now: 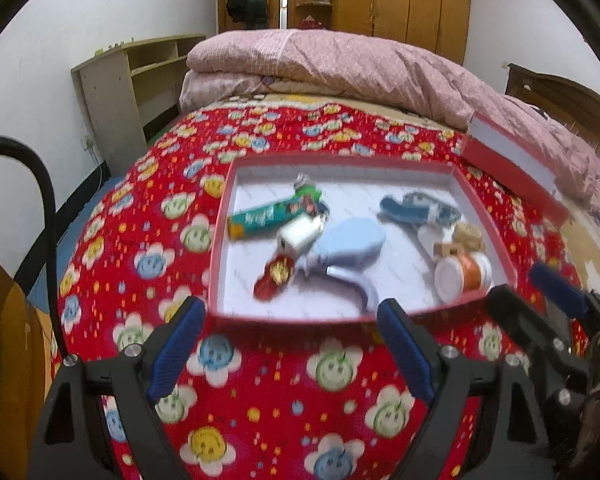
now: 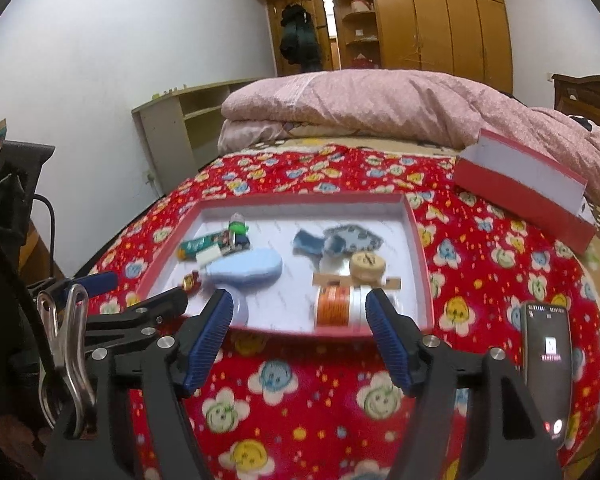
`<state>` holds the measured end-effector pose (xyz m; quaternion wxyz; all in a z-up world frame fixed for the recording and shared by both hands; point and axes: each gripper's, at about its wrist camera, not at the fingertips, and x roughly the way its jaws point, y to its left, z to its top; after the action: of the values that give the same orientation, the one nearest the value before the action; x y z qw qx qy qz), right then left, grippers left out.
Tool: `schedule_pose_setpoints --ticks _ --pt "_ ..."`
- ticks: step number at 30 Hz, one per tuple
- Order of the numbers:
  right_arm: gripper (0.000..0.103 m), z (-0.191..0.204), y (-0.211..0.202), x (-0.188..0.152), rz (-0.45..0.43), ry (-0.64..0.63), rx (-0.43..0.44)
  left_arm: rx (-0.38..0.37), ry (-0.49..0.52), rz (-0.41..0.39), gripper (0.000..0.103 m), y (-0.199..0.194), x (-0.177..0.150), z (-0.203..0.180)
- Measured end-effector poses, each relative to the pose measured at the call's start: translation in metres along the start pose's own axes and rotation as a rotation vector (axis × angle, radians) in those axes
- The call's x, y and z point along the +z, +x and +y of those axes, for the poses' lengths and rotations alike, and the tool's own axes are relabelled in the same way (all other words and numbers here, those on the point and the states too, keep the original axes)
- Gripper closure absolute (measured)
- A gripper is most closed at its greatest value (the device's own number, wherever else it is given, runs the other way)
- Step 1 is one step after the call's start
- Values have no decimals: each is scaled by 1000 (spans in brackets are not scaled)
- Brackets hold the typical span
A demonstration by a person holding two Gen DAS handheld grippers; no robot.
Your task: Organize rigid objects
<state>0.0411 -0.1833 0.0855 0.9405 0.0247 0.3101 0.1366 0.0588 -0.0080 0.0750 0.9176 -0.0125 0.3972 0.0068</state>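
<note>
Orange-labelled jar (image 2: 338, 306) in tray (image 2: 420, 248), just beyond open right jaws.

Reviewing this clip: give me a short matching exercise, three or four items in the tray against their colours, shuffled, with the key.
Things:
1. tube
2. jar
3. round wooden piece
4. oval case

Colours:
A. pale blue
B. tan
C. teal green
D. white with an orange label

Pairs: 1-C, 2-D, 3-B, 4-A. All four lie inside the red-rimmed tray.
</note>
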Motion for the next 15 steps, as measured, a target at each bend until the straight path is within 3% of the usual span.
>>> schedule_pose_setpoints --ticks 5,15 --pt "33 0 1 -21 54 -10 -18 6 0 59 12 11 -21 2" --pt "33 -6 19 -52 141 -4 -63 31 36 95 12 28 -44 -5"
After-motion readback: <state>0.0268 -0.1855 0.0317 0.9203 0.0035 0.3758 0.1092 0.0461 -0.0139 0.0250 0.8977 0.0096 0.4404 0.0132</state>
